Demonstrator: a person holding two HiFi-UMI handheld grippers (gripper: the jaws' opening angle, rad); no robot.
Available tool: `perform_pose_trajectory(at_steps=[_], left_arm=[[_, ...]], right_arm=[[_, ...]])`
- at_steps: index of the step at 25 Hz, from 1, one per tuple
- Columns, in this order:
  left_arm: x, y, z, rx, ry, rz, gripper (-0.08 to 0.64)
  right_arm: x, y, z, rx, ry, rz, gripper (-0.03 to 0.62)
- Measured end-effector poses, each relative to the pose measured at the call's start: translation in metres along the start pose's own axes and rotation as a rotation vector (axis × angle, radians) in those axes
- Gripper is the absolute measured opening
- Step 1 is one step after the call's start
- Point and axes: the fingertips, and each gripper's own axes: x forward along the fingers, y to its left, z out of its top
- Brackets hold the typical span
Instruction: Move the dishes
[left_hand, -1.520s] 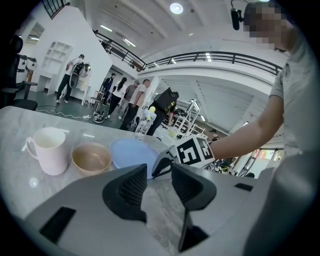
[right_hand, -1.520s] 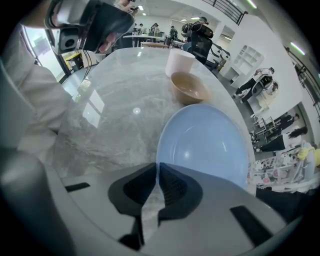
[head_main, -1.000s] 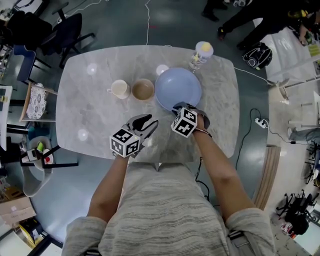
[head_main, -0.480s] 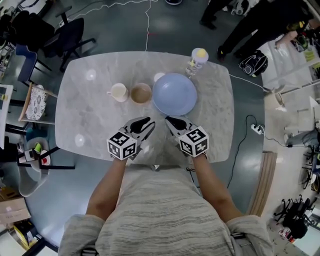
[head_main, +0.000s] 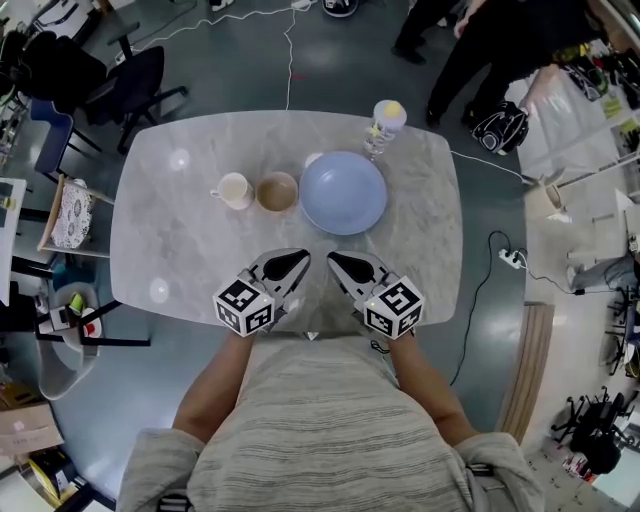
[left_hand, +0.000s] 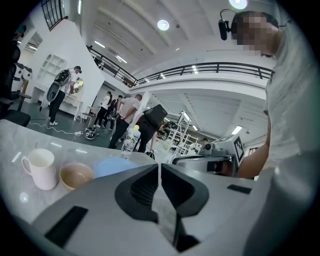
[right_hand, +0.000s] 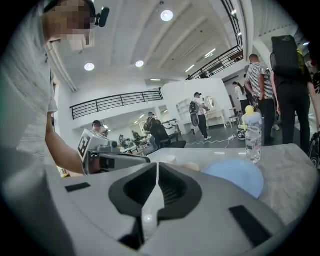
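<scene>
Dishes stand in a row on the counter (head_main: 180, 240): a blue plate (head_main: 343, 193), a tan bowl (head_main: 277, 191) just beside the plate's left rim, and a white mug (head_main: 234, 190) left of the bowl, while a water bottle (head_main: 381, 128) stands just behind the plate. On the person's side of the plate, apart from it, the left gripper (head_main: 298, 260) and the right gripper (head_main: 336, 260) hang side by side, tips angled toward each other. Both sets of fingers have just been closing and now meet with nothing between them.

light: bright, from ceiling lamps | glare spots on table (head_main: 180, 240) | fisheye edges, black corners
</scene>
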Motion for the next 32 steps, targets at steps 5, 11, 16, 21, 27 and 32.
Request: perform_pose_trajectory(at_steps=[5, 11, 16, 21, 27, 32], left_arm=[[-0.006, -0.005, 0.003, 0.013, -0.001, -0.016, 0.034], [-0.009, -0.013, 0.004, 0.017, 0.003, -0.026, 0.034], [-0.008, -0.016, 0.008, 0.025, 0.004, -0.035, 0.034], [-0.009, -0.012, 0.01, 0.025, 0.002, -0.037, 0.034], [-0.007, -0.015, 0.008, 0.02, 0.011, -0.049, 0.034], [-0.007, -0.014, 0.007, 0.015, 0.012, -0.052, 0.034]], right_arm=[[0.0, 0.014, 0.007, -0.013, -0.019, 0.037, 0.025], [0.001, 0.023, 0.006, -0.026, -0.01, 0.057, 0.018], [0.004, 0.021, 0.005, -0.061, 0.025, 0.047, 0.017], [0.007, 0.019, 0.006, -0.064, 0.023, 0.036, 0.017], [0.005, 0.018, 0.007, -0.062, 0.023, 0.033, 0.017], [0.006, 0.017, 0.007, -0.061, 0.023, 0.035, 0.017]])
